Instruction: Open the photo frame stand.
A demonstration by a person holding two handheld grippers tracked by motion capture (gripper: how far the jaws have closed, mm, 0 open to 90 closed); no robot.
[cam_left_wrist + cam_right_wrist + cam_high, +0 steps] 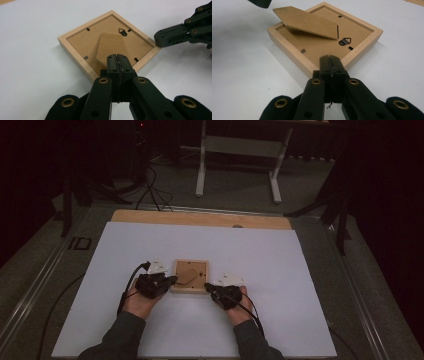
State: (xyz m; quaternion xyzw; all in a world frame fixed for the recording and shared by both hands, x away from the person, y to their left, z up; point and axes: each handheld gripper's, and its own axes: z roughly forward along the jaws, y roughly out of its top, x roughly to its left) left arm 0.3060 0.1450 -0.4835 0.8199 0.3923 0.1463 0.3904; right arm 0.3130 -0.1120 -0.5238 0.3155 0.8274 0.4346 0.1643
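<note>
While face-down, picture frame (190, 275) between left claw (171, 280), right claw (208, 287)

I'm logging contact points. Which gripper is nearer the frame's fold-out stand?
Left. The left gripper reaches the stand over the frame's left edge; the right gripper sits at its near right corner.

A white sheet (280, 265) covers most of a wooden tabletop (200, 218), whose bare strip shows along the far edge with a small dark spot (237, 226) on it. Beyond lies grey floor (235, 185), where black cables (150, 190) trail beside a white desk frame (201, 170). A metal rail (35, 285) runs along the left side.
</note>
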